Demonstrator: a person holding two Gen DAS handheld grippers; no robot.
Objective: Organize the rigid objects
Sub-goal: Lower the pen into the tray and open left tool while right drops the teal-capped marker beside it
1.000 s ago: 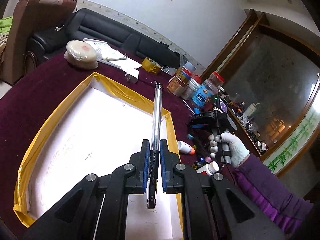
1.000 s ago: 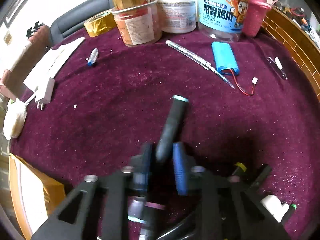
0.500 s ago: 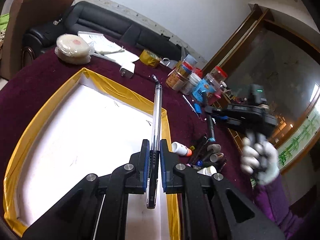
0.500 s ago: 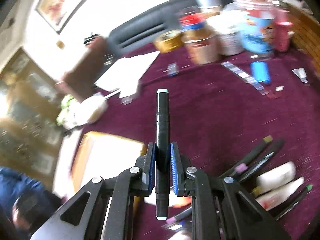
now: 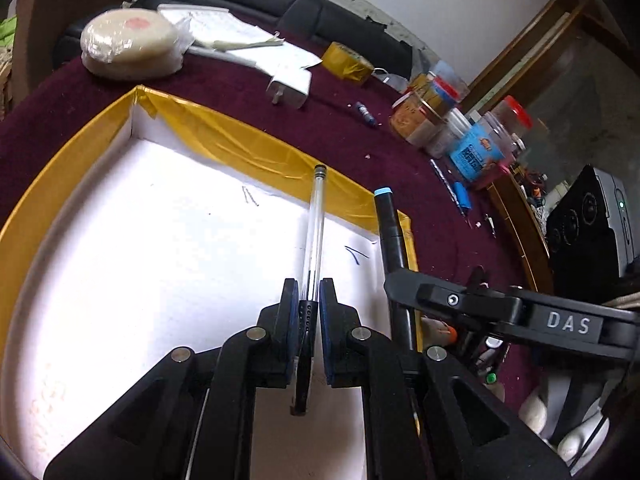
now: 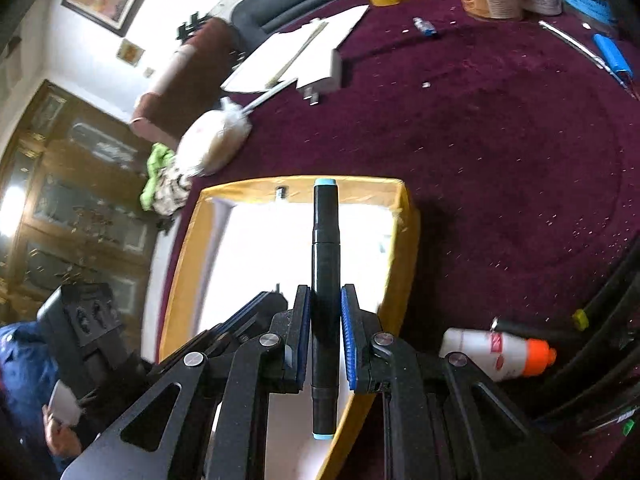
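Observation:
My left gripper (image 5: 309, 308) is shut on a clear ballpoint pen (image 5: 316, 224) and holds it over the white inside of a yellow-taped foam box (image 5: 248, 148). My right gripper (image 6: 325, 320) is shut on a black marker with light-blue ends (image 6: 325, 240), held above the box's right side (image 6: 404, 232). The marker (image 5: 388, 224) and the right gripper's body show at the right in the left wrist view. The pen's tip (image 6: 281, 191) shows in the right wrist view.
A small white bottle with an orange cap (image 6: 500, 354) and several markers (image 6: 576, 316) lie right of the box on the maroon tablecloth (image 6: 500, 160). Jars (image 5: 432, 120), tape roll (image 5: 348, 62), white charger (image 5: 290, 84), wrapped round cake (image 5: 128, 44) and papers stand farther back.
My right gripper lifted the black marker from the pile and swung left until it hangs over the box, beside the left gripper. The left gripper, still holding the pen, tilted down toward the box.

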